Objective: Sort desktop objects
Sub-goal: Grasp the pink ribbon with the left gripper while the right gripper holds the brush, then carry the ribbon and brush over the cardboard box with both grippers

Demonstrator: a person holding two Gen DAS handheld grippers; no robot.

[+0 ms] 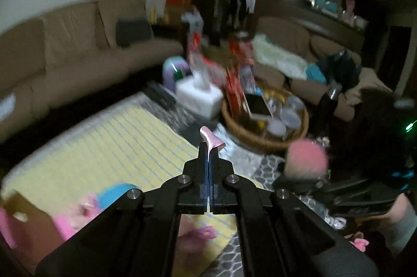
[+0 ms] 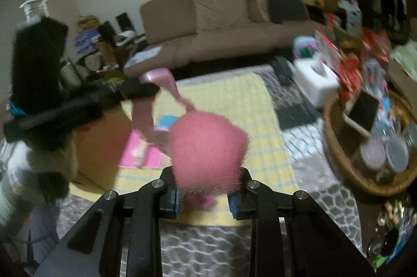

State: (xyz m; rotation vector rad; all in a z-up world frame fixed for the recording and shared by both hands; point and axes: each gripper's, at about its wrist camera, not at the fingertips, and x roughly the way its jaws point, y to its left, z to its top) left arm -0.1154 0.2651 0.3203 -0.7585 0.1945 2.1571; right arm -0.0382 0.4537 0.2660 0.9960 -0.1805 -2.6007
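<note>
The left tongs (image 1: 209,146) are pinched fully together on a thin pink strap (image 1: 211,139), whose folded end pokes up just past the tips; the right tongs (image 2: 206,195) stand part-open around the base of a pink fluffy pompom (image 2: 207,152), pressing it from both sides — the fur hides the exact contact. In the right wrist view the strap runs from the pompom up to the left tongs (image 2: 142,89), so both hold one soft item aloft above the yellow checked mat (image 1: 109,146) on the counter; a cardboard box (image 2: 104,144) with pink things in it sits just below, a wicker basket (image 1: 250,136) of jars to the right.

By my reading the thing is very light, limp and not fragile; the fur compresses and would slip under a loose pinch, so the firmer hold is low at the pompom's base or on the strap itself — flat, thin, likely grippy enough. The dangling strap may snag on the box edge; motion blur leaves finer detail unclear.
</note>
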